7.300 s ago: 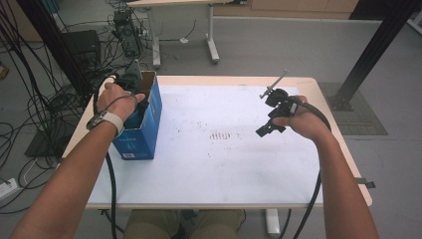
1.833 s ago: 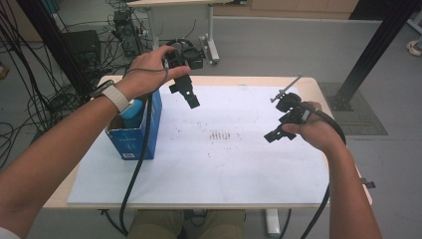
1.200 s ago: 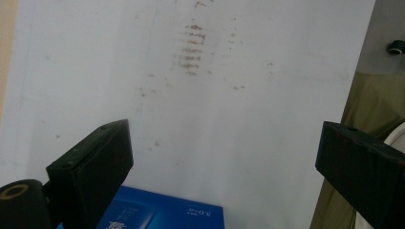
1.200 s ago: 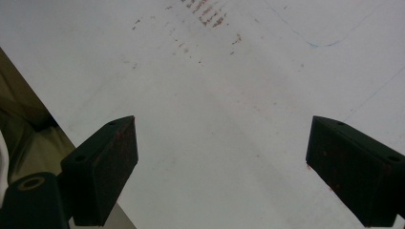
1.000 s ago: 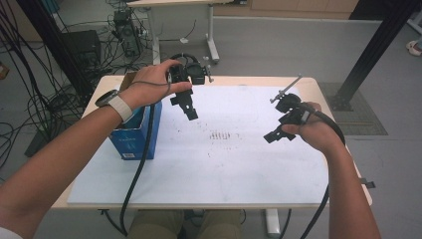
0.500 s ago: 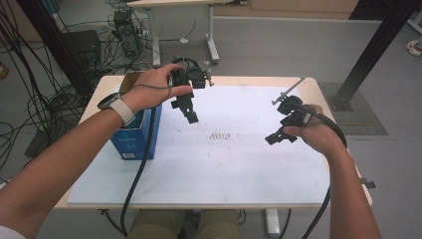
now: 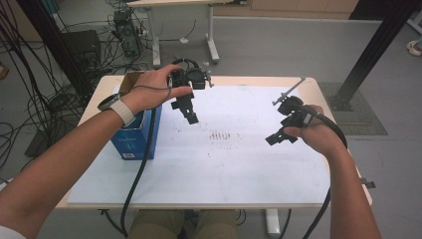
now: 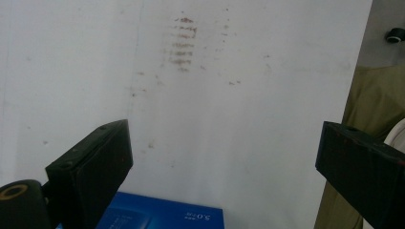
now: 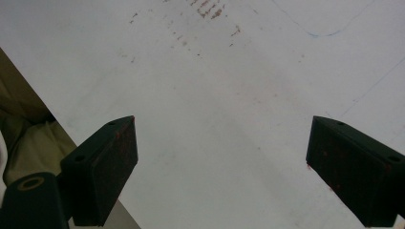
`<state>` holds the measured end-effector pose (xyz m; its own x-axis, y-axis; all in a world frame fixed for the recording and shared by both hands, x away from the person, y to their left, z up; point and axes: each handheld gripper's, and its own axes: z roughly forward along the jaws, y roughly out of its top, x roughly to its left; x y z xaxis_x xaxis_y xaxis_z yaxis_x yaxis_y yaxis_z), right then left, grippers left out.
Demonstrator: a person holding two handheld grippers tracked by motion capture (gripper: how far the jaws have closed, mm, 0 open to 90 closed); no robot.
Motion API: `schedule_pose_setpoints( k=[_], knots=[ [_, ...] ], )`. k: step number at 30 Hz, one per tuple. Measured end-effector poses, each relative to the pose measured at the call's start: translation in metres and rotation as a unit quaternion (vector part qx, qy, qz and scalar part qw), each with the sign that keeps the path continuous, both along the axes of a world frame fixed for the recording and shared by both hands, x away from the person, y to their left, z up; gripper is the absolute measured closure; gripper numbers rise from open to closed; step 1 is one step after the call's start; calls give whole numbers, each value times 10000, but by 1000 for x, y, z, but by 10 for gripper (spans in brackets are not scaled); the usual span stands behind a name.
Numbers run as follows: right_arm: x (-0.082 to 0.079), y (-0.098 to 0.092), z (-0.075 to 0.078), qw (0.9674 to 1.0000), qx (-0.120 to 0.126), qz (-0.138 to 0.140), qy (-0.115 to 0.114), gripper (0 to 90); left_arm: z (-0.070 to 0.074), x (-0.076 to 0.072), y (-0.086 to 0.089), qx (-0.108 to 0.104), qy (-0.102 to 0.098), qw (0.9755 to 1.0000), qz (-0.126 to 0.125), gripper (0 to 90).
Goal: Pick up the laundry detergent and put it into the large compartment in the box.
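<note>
Box (image 7: 133, 134): blue, open at the top, standing at the left edge of the table (image 7: 199, 189); nothing seen lifted out of it
Left gripper (image 7: 189, 112): held above the table just right of the box; jaws wide apart, holding nothing; in its own view the box (image 8: 157, 218) lies below them
Stains (image 7: 224, 135): faint brown rows mid-table, between the two grippers
Right gripper (image 7: 278, 137): low over the right side; jaws spread, empty
Progress: early, by my judgement; both grippers free, box not gripped, all handling left to do
</note>
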<state>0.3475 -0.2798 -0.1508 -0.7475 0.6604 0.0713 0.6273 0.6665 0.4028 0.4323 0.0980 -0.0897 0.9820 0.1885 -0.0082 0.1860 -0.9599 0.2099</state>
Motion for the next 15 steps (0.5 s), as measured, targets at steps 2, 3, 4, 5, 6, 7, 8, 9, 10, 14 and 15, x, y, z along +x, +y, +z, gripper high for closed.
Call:
schedule_pose_setpoints(
  k=[2, 3, 4, 5, 6, 7, 8, 9, 10, 14, 15],
  knots=[
    [0, 0, 0, 10000, 3, -1, 7, 103, 0, 0, 0, 27, 0, 10000, -18, 56],
    [0, 0, 0, 10000, -3, -1, 7, 103, 0, 0, 0, 16, -2, 10000, -1, 56],
    [0, 0, 0, 10000, 5, 3, 3, 102, 0, 0, 1, 7, 3, 10000, 11, 56],
    [0, 0, 0, 10000, 2, 4, 5, 103, 0, 0, 1, 7, 8, 10000, 12, 56],
    [0, 0, 0, 10000, 2, 14, -5, 103, 0, 0, 1, 6, 7, 10000, 17, 56],
    [0, 0, 0, 10000, 3, 7, 0, 102, 0, -1, 1, 2, 1, 10000, 17, 56],
    [0, 0, 0, 10000, -2, 11, -2, 103, 0, -1, 1, 6, -4, 10000, 8, 56],
    [0, 0, 0, 10000, 6, 9, -3, 102, 0, -1, 1, 6, 6, 10000, 20, 56],
    [-1, 0, 0, 10000, 10, 8, -2, 102, 0, -2, 1, 3, 2, 10000, 18, 56],
    [-2, -1, -1, 10000, 22, 16, -6, 102, 0, -2, 0, 21, -3, 10000, 0, 56],
    [-2, -1, 0, 10000, 18, 11, -6, 102, -1, -3, 1, 0, 7, 10000, 20, 56]
  ],
)
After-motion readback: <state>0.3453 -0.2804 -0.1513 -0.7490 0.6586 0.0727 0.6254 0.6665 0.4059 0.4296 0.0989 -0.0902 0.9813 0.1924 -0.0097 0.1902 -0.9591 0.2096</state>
